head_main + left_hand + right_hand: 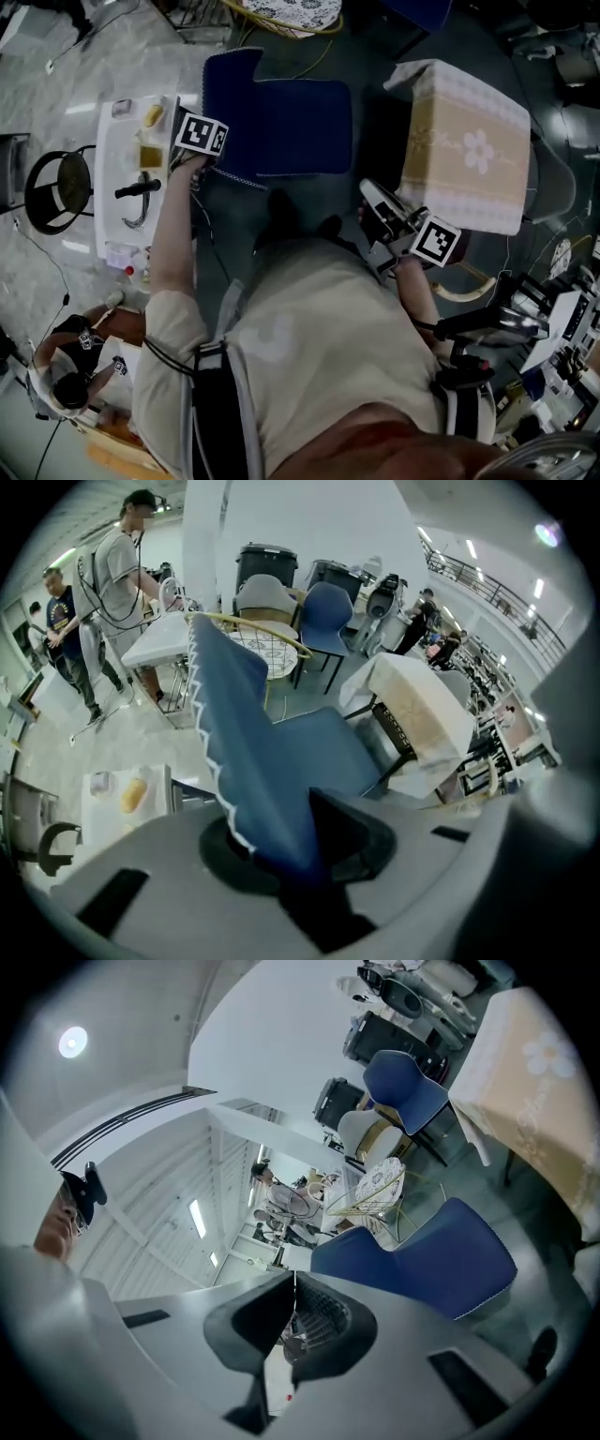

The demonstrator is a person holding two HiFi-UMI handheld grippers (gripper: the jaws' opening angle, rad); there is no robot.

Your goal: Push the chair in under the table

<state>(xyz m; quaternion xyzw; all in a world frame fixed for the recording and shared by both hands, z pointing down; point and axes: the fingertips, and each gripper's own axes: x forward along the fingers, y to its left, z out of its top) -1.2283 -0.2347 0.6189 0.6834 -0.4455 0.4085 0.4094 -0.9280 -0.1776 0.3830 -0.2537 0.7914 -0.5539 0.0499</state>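
The blue chair (281, 122) stands on the floor ahead of me, its seat facing the table with the beige flowered cloth (469, 141) at the right. My left gripper (206, 155) is at the top left of the chair's backrest. In the left gripper view the backrest (234, 724) runs down between the jaws, and my left gripper (281, 855) is shut on its scalloped edge. My right gripper (370, 195) hovers between the chair and the table, shut, holding nothing. In the right gripper view its pads (292, 1312) meet, with the chair (441, 1260) and table (534, 1119) beyond.
A white cart (117, 220) with small items stands left of the chair, a black stool (58, 187) beside it. A person (75, 366) crouches at the lower left. A round wire table (291, 11) and more chairs (323, 621) lie beyond. Equipment (553, 328) crowds the right.
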